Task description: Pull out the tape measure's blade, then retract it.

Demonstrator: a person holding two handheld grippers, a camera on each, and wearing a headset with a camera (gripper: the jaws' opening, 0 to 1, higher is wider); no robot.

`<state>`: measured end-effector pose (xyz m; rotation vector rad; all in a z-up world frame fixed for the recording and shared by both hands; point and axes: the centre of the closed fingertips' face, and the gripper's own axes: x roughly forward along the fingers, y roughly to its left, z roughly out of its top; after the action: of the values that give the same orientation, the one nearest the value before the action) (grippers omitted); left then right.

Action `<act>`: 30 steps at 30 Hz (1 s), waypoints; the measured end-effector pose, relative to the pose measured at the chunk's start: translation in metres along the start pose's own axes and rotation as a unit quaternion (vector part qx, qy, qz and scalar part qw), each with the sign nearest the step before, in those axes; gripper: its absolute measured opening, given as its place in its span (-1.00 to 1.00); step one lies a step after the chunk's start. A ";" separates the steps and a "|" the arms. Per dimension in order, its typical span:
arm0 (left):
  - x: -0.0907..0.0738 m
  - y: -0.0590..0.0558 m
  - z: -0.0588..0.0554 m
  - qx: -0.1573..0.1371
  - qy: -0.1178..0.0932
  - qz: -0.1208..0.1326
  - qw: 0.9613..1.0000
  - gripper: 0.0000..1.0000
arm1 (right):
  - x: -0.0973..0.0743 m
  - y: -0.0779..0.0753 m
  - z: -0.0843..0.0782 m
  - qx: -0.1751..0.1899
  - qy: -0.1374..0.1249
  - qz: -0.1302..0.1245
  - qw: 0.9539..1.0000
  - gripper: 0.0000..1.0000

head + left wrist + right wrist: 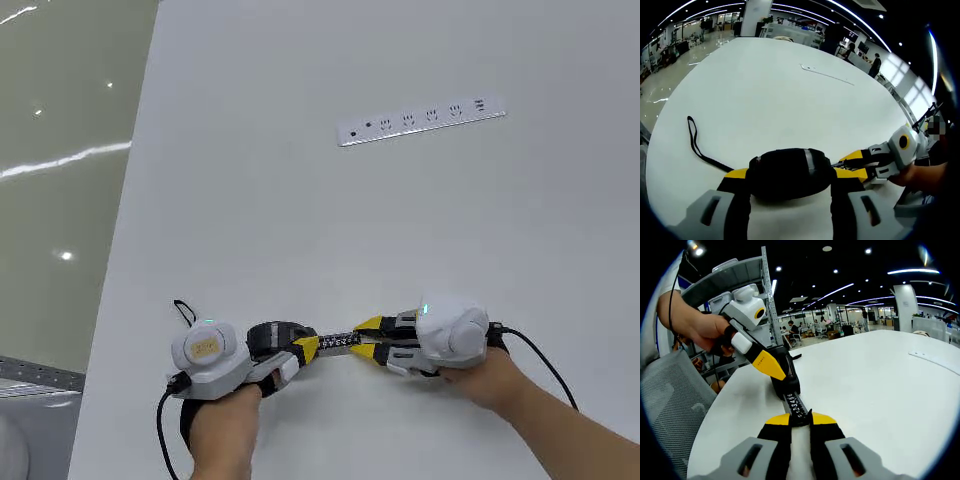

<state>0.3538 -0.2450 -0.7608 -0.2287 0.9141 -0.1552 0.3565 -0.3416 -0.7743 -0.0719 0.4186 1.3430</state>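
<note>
Here, clamping the black tape measure [790, 172] between the yellow-tipped fingers [735, 174] of the left gripper [297, 340], one finger pressing on each side of the case, down low at the white table [300, 220] near its front edge. Pinching the blade [796, 407] with the right gripper [800, 419], its fingers clenching flat on the numbered strip close to its free end. Showing just a short stretch of blade between the case and the right gripper's tips, running roughly level and straight across, with the two grippers pointing at each other, tip to tip, almost meeting. Trailing a thin black strap [695, 140] from the case out over the table on the left side, lying loose in a loop. Lying well apart, toward the far side of the table, a long white power strip [420, 120].
</note>
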 end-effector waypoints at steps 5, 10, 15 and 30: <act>-0.001 0.000 0.000 0.002 0.002 -0.002 1.000 0.23 | 0.000 0.000 0.000 -0.002 0.000 -0.001 1.000 -0.76; -0.002 0.001 -0.001 -0.002 0.003 -0.005 1.000 0.23 | 0.000 -0.001 0.000 -0.001 -0.001 -0.003 1.000 -0.76; -0.004 0.002 0.001 -0.008 -0.003 -0.007 1.000 0.24 | 0.000 -0.001 0.000 -0.002 -0.001 -0.005 1.000 -0.76; -0.002 0.000 0.009 -0.031 -0.004 0.004 0.999 0.27 | 0.000 0.000 0.000 0.000 -0.001 -0.004 1.000 -0.76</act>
<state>0.3598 -0.2433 -0.7541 -0.2833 0.9130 -0.1173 0.3564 -0.3416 -0.7743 -0.0721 0.4153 1.3359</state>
